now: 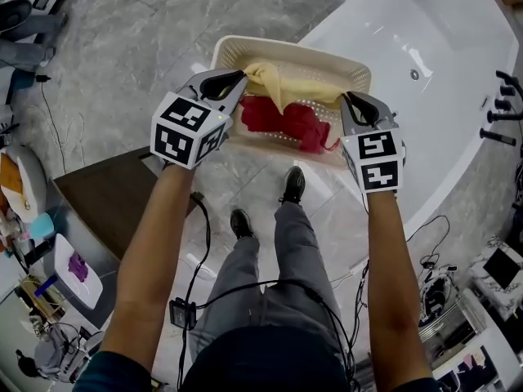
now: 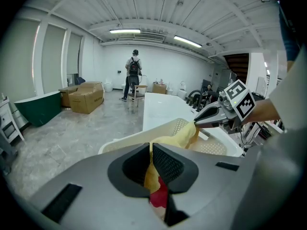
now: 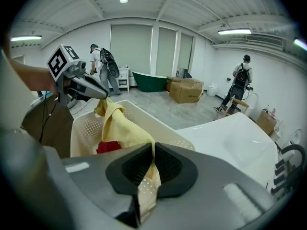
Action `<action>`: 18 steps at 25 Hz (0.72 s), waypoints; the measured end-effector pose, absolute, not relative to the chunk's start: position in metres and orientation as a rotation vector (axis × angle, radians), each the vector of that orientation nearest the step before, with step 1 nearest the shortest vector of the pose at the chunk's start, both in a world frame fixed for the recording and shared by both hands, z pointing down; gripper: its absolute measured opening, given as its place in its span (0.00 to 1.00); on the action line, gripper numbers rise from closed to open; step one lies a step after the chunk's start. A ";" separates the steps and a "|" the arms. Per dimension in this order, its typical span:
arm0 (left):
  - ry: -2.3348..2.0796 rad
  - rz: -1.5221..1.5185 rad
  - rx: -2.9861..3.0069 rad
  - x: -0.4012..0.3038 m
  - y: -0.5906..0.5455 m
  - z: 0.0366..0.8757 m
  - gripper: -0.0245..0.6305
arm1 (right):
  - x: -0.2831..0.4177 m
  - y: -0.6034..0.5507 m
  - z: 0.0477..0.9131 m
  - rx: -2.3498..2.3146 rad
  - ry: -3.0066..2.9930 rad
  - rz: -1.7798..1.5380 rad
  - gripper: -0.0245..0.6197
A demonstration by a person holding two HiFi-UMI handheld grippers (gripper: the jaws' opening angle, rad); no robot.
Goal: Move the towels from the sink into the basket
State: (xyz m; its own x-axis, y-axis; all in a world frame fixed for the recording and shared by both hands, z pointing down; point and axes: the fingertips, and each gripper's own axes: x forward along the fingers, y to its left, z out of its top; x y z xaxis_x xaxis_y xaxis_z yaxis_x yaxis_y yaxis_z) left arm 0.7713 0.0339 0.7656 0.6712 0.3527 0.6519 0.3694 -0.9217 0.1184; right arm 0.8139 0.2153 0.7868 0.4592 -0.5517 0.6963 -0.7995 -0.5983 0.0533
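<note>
A yellow towel (image 1: 286,84) hangs stretched between my two grippers, right above a cream perforated basket (image 1: 286,47) on the floor. My left gripper (image 1: 243,77) is shut on the towel's left end, and my right gripper (image 1: 347,98) is shut on its right end. A red towel (image 1: 282,121) lies crumpled inside the basket under the yellow one. In the left gripper view the yellow towel (image 2: 177,138) runs from my left gripper (image 2: 151,150) to the right gripper (image 2: 196,122). In the right gripper view the yellow towel (image 3: 120,123) is pinched in the right gripper (image 3: 153,150).
A white bathtub (image 1: 441,72) stands just right of the basket, with dark taps (image 1: 502,104) at its far side. A dark brown low table (image 1: 98,194) is at the left. The person's shoes (image 1: 292,184) stand close before the basket, and cables trail on the marble floor.
</note>
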 end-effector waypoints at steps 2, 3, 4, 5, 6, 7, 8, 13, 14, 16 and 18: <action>-0.616 -1.123 -2.842 0.770 0.034 0.769 0.08 | 0.812 0.216 0.789 2.325 -1.140 0.930 0.09; -0.619 -1.133 -2.837 0.770 0.034 0.770 0.08 | 0.811 0.216 0.790 2.317 -1.140 0.942 0.09; -0.624 -1.144 -2.832 0.769 0.034 0.770 0.08 | 0.810 0.215 0.791 2.309 -1.142 0.956 0.10; -0.632 -1.159 -2.826 0.768 0.035 0.771 0.08 | 0.809 0.215 0.792 2.300 -1.143 0.972 0.11; -0.647 -1.177 -2.819 0.766 0.036 0.771 0.08 | 0.807 0.215 0.792 2.290 -1.145 0.987 0.14; -0.667 -1.197 -2.811 0.764 0.038 0.771 0.09 | 0.805 0.215 0.791 2.280 -1.147 0.999 0.16; -0.691 -1.215 -2.802 0.761 0.041 0.770 0.09 | 0.804 0.214 0.789 2.273 -1.148 1.005 0.18; -0.759 -1.220 -2.763 0.751 0.050 0.751 0.11 | 0.796 0.211 0.768 2.279 -1.150 0.977 0.20; -0.766 -1.212 -2.757 0.750 0.050 0.745 0.12 | 0.795 0.211 0.762 2.283 -1.148 0.968 0.20; -0.774 -1.193 -2.751 0.746 0.050 0.730 0.16 | 0.793 0.212 0.750 2.290 -1.139 0.950 0.19; -0.768 -1.163 -2.753 0.743 0.047 0.713 0.18 | 0.791 0.213 0.734 2.304 -1.130 0.929 0.19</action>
State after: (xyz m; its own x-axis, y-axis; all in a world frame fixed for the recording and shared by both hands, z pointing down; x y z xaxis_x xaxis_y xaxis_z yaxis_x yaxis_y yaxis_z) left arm 0.7429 0.0469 0.7130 0.5921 0.4229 0.6860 0.4648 -0.8746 0.1379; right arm 0.7906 0.2126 0.7341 0.4494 -0.5332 0.7167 -0.8061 -0.5879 0.0681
